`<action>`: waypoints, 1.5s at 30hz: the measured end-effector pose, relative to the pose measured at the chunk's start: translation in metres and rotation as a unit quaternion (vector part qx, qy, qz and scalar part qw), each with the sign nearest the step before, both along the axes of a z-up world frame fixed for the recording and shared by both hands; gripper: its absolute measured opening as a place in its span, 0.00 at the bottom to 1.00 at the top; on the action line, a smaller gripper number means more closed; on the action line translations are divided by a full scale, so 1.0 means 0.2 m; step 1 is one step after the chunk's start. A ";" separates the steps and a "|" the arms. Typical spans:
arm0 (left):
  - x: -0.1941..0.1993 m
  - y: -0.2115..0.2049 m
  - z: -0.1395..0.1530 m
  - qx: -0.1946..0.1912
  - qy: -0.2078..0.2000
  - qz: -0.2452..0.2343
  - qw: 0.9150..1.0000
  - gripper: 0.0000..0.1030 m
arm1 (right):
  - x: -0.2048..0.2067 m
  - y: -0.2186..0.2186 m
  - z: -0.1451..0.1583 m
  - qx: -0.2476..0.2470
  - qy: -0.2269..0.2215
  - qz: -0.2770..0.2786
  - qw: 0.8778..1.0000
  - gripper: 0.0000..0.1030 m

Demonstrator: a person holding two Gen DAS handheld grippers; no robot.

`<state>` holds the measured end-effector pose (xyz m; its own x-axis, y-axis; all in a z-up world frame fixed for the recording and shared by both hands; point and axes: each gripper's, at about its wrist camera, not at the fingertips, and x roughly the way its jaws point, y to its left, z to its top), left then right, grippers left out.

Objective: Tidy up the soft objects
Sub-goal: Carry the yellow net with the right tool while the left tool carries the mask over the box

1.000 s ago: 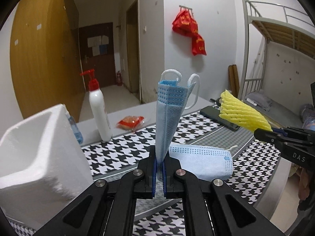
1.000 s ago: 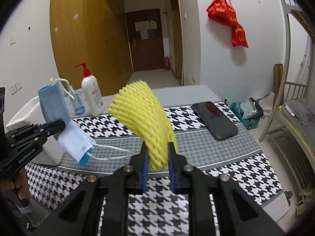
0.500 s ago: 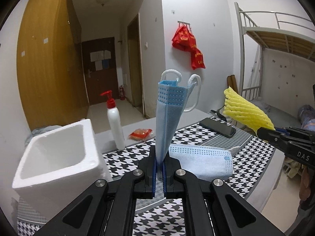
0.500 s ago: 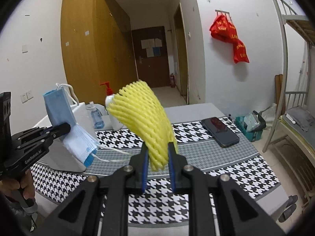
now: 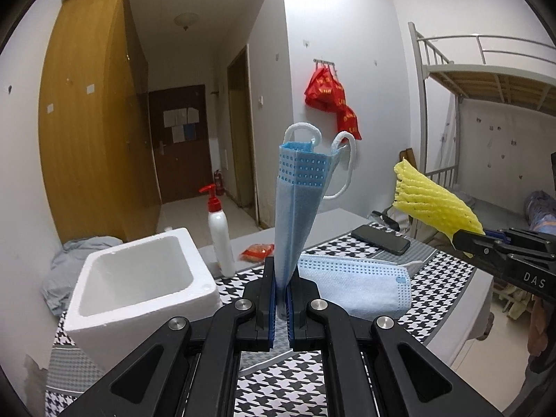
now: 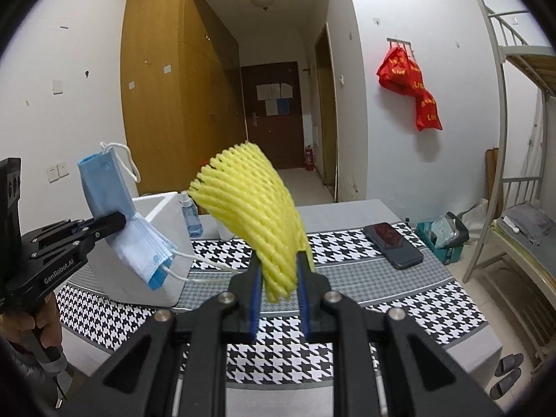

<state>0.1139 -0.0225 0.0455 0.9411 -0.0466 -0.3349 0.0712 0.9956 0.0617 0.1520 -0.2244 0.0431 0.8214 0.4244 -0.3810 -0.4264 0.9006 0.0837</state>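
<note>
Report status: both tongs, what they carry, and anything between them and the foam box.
Left tongs shut on blue face mask. Right tongs shut on yellow foam net. White foam box open-topped, nothing visible inside, nothing in the way.

Left tool clamped tight on a folded blue mask, angled slightly downward, right tool pinched on a yellow foam net, likewise tilted down, a hand gripped the left tool's handle.
</note>
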 end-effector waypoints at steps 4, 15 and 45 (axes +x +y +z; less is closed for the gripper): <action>-0.06 0.00 0.02 0.001 -0.012 -0.003 1.000 0.05 | -0.04 0.01 0.01 -0.001 -0.006 0.001 1.000 0.21; -0.15 0.03 0.05 -0.001 -0.023 0.016 1.000 0.05 | -0.15 0.04 0.05 -0.001 -0.024 0.008 1.000 0.21; -0.26 0.21 0.05 0.003 -0.023 0.080 0.997 0.05 | -0.18 0.27 0.06 -0.008 -0.034 0.068 0.997 0.21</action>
